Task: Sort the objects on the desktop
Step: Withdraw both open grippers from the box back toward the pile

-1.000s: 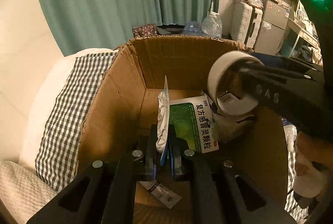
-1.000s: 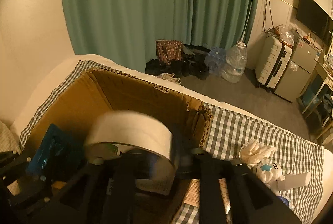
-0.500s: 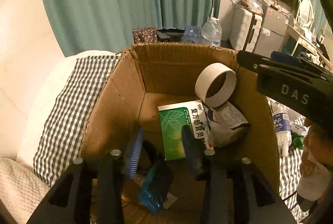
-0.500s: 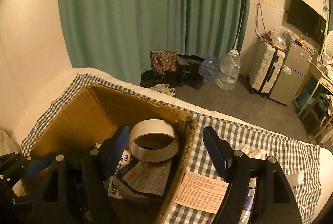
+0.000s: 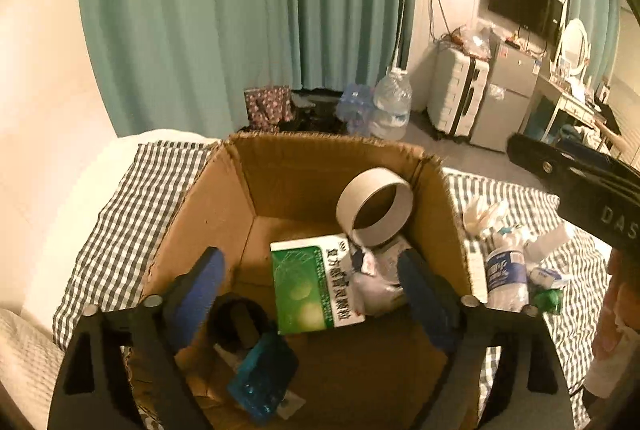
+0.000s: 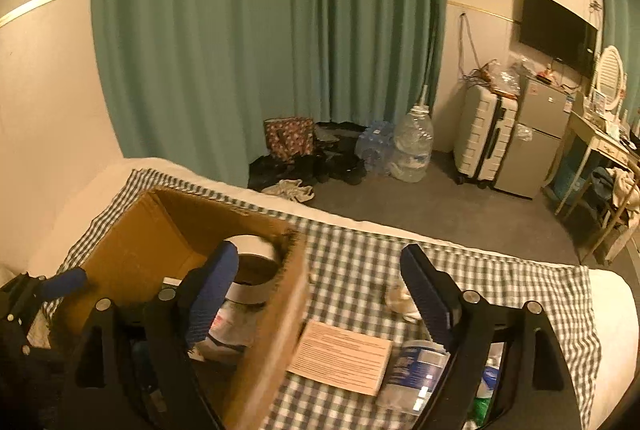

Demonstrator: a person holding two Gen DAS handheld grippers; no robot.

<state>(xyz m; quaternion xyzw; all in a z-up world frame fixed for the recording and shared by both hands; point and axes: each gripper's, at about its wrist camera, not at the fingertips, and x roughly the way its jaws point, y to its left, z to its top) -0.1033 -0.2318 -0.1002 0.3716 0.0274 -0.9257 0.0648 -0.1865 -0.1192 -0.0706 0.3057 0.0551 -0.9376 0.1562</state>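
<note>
Both deliveries complete: the left gripper point(image 5: 312, 286) and right gripper point(image 6: 320, 290), jaws opening and empty, have released the blue packet point(image 5: 260, 378) and tape roll point(image 5: 374, 206) into the cardboard box point(image 5: 200, 214); bottle point(image 6: 416, 366) and leaflet point(image 6: 340, 358) remain on the bed's checked cloth point(image 6: 360, 254).

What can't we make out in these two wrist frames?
- Left wrist view: the small items under the blue packet at the cardboard box bottom, dark and cut off by the left gripper.
- Right wrist view: box contents, hidden by its near wall and the right gripper.
- Water bottle label: too blurred.
</note>
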